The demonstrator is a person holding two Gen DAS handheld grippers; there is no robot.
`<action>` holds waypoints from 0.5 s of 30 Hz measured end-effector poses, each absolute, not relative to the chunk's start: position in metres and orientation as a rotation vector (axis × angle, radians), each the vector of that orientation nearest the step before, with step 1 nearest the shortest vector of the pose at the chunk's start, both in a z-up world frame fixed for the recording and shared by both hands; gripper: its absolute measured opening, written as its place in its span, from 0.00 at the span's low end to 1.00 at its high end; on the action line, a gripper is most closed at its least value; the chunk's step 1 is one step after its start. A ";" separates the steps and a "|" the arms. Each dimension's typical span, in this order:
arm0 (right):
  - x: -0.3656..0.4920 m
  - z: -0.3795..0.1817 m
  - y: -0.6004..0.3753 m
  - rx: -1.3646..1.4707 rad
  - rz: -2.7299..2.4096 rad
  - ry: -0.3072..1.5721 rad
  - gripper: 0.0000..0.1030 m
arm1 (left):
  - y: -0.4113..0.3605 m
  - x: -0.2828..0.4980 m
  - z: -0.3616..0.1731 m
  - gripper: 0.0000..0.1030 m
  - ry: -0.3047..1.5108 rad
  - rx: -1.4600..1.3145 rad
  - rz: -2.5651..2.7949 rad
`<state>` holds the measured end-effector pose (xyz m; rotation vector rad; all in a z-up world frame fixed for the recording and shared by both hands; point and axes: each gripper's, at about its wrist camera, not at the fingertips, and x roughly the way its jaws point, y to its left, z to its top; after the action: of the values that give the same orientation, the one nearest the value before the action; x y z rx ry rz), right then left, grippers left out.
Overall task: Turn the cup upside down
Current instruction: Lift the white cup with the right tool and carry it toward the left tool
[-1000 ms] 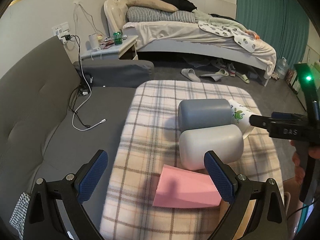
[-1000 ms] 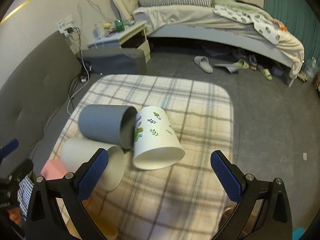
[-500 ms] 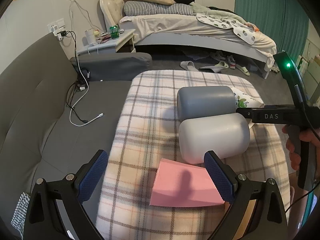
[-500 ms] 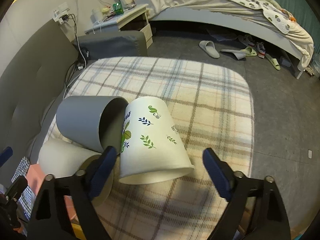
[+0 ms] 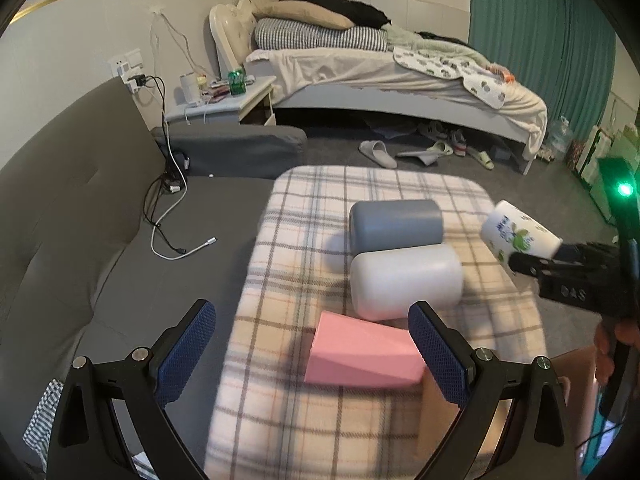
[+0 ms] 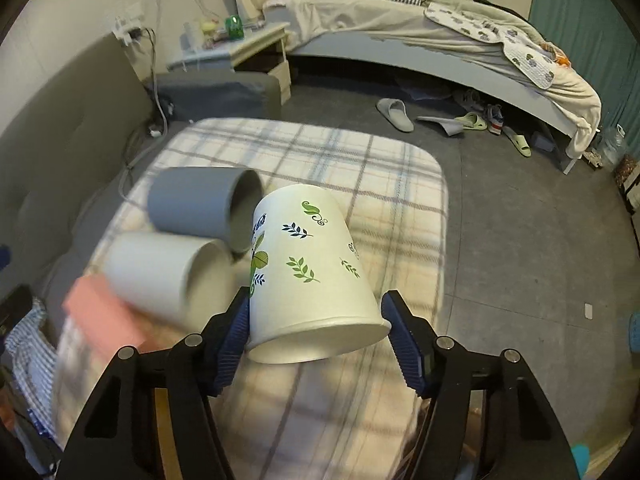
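A white cup with leaf prints point(image 6: 308, 276) is held in my right gripper point(image 6: 316, 336), jaws shut on its rim end, lifted off the plaid cloth point(image 6: 360, 184). It also shows in the left wrist view point(image 5: 518, 236), raised at the right with its base pointing left. A grey cup point(image 5: 396, 224) and a plain white cup point(image 5: 406, 280) lie on their sides on the cloth, with a pink cup point(image 5: 360, 352) lying in front. My left gripper point(image 5: 312, 352) is open and empty, near the pink cup.
A grey sofa point(image 5: 80, 220) with cables point(image 5: 168, 216) is to the left. A bed point(image 5: 392, 76), a nightstand point(image 5: 224, 104) and slippers point(image 5: 378, 154) on the floor lie beyond the table.
My right gripper closed on the leaf-print cup and lifted it off the cloth, away from the grey cup. My left gripper stayed open and shifted slightly.
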<state>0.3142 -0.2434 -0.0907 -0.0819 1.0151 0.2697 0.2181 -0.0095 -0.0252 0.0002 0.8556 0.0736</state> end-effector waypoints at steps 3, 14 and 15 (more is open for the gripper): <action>0.273 -0.060 -0.245 -0.100 0.220 0.965 0.63 | -0.006 0.196 -0.008 0.97 0.833 -0.012 0.071; 0.116 0.008 -0.207 -0.006 0.219 0.876 0.63 | 0.025 0.103 0.022 0.97 0.780 -0.023 0.046; 0.105 0.009 -0.201 0.012 0.220 0.875 0.63 | 0.030 0.096 0.021 0.97 0.781 -0.028 0.041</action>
<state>0.1054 -0.2008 0.0091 0.0116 0.8747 0.2196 0.0959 0.0302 0.0214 -0.0284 0.7812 0.0409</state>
